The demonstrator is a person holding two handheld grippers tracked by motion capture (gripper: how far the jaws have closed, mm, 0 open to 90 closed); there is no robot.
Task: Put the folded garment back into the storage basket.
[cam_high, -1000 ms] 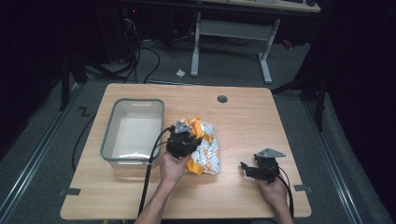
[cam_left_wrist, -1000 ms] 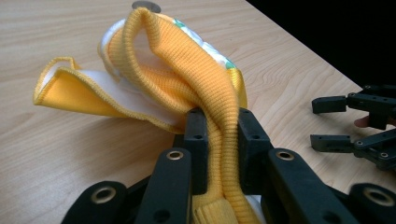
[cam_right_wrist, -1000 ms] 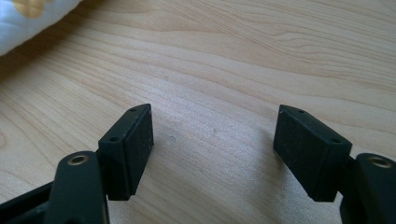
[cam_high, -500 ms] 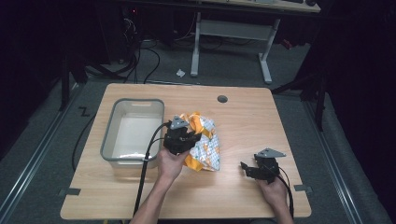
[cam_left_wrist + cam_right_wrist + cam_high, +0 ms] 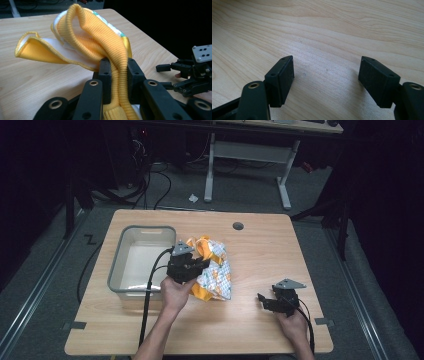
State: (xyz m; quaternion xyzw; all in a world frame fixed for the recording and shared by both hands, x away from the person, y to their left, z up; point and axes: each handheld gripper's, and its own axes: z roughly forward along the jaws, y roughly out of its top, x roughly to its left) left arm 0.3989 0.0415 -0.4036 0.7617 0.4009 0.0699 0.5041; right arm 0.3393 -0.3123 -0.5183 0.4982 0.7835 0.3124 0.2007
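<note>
One crumpled yellow-edged garment (image 5: 212, 267), patterned white, is pinched by the left gripper (image 5: 117, 75); the right gripper (image 5: 325, 80) stands spread; one tub (image 5: 120, 265).

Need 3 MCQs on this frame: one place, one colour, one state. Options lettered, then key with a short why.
1. Where is the grey bin?
A. table's left part
B. table's right edge
C. on the floor

2. What colour is the garment ribbing between the left gripper jaws?
A. blue
B. yellow
C. black

3. How do the right gripper jaws stand?
A. shut on cloth
B. shut, empty
C. open, empty

Key:
1 A, the high view shows it left of the garment.
2 B, the left gripper view shows a yellow knit band pinched.
3 C, bare table shows between the jaws.
</note>
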